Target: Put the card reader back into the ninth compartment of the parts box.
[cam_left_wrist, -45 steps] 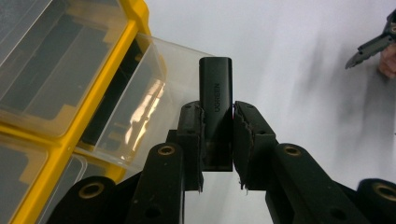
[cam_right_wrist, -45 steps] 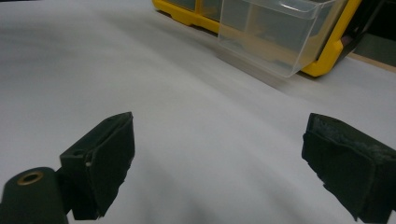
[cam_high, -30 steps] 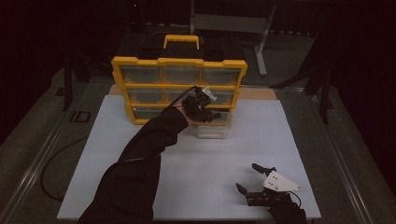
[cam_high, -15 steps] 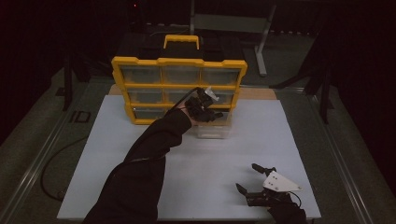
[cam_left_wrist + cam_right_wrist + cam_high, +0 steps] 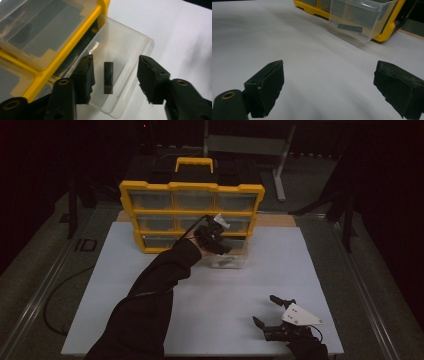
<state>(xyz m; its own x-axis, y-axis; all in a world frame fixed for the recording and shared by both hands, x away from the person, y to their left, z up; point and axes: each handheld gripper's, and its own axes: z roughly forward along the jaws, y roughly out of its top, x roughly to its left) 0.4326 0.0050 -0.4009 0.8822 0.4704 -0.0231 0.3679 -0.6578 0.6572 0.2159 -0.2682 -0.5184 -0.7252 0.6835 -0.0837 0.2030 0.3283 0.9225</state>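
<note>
A yellow organizer [image 5: 190, 210] with clear drawers stands at the back of the white table. Its bottom right drawer [image 5: 230, 257] [image 5: 125, 65] [image 5: 362, 17] is pulled out, and a small dark block [image 5: 108, 77] [image 5: 350, 28] lies on its floor. My left gripper [image 5: 220, 245] [image 5: 113, 77] hangs open just above that drawer, its jaws on either side of the block without touching it. My right gripper [image 5: 267, 312] [image 5: 327, 90] rests open low over the front right of the table, with nothing between its jaws.
The white table top [image 5: 150, 270] spreads between the organizer and the front edge. A black cable [image 5: 55, 295] loops over the floor at the left. A metal stand [image 5: 280, 165] rises behind the organizer. The left sleeve [image 5: 150, 290] crosses the table's middle.
The left gripper has shifted slightly over the pulled-out drawer. The right gripper has stayed in place.
</note>
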